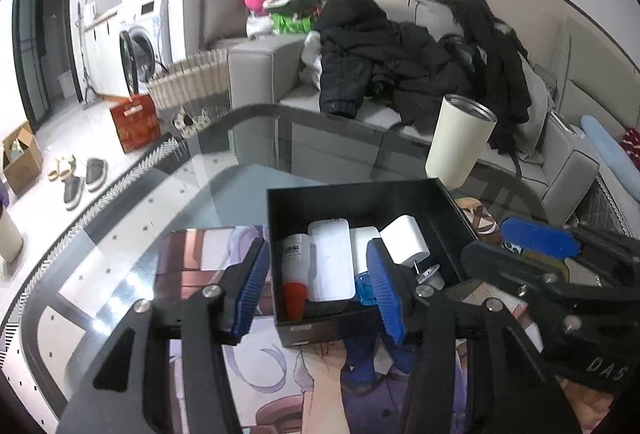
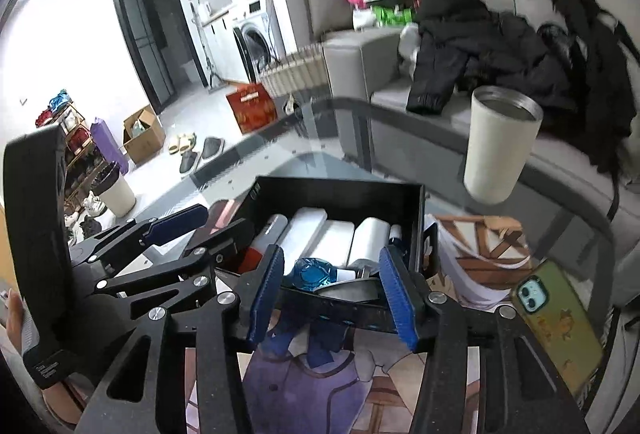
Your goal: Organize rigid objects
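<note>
A black open box (image 1: 362,200) sits on a printed mat on the glass table. It holds white cases (image 1: 330,260), a white bottle with a red cap (image 1: 296,270), a white charger (image 1: 406,240) and a blue-tinted item (image 2: 314,272). My left gripper (image 1: 320,290) is open above the box's near left corner, one blue pad outside the left wall, the other over the contents. My right gripper (image 2: 332,296) is open too, straddling the box's near wall (image 2: 340,308) with no pad pressing on it. Each gripper shows in the other's view, left gripper (image 2: 200,228) and right gripper (image 1: 516,246).
A cream steel-rimmed tumbler (image 2: 500,150) stands on the glass behind and right of the box. A phone in a yellow-green case (image 2: 560,322) lies at the right. Beyond the table edge is a grey sofa (image 1: 260,70) with dark coats.
</note>
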A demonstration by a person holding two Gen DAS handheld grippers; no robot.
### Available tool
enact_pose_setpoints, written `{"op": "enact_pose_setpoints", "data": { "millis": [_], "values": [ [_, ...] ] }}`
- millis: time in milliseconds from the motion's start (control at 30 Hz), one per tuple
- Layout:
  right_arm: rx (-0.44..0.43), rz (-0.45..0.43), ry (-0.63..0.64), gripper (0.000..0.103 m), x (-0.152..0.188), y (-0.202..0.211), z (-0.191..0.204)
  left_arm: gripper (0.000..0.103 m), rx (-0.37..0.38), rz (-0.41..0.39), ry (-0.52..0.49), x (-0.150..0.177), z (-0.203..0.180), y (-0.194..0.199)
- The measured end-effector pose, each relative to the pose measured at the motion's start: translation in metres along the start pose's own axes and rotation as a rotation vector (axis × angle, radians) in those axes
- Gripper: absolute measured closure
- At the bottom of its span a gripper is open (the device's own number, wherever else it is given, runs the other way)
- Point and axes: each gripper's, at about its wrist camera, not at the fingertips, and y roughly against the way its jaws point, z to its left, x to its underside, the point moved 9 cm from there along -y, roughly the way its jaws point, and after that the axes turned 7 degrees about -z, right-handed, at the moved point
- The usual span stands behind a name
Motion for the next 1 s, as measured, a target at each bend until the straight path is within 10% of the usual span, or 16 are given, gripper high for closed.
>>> {"op": "enact_pose_setpoints", "data": {
  "millis": [233, 400, 600, 1000],
  "values": [
    [0.022, -0.157, 0.032, 0.032, -0.005, 0.046, 0.004, 0.049, -0.044, -0.171, -0.045, -0.007, 0.000, 0.046],
    [0.084, -0.349, 0.065, 0.020, -0.007, 0.092, 0.004, 0.009, -0.089, -0.352, -0.074, -0.007, 0.003, 0.089],
    [0.144, -0.531, 0.090, 0.010, -0.001, 0.136, 0.008, 0.002, -0.125, -0.576, -0.127, -0.010, 0.001, 0.140],
    [0.232, -0.637, 0.053, 0.002, 0.027, 0.157, -0.003, 0.000, -0.136, -0.594, -0.085, 0.011, 0.013, 0.155]
  ]
}}
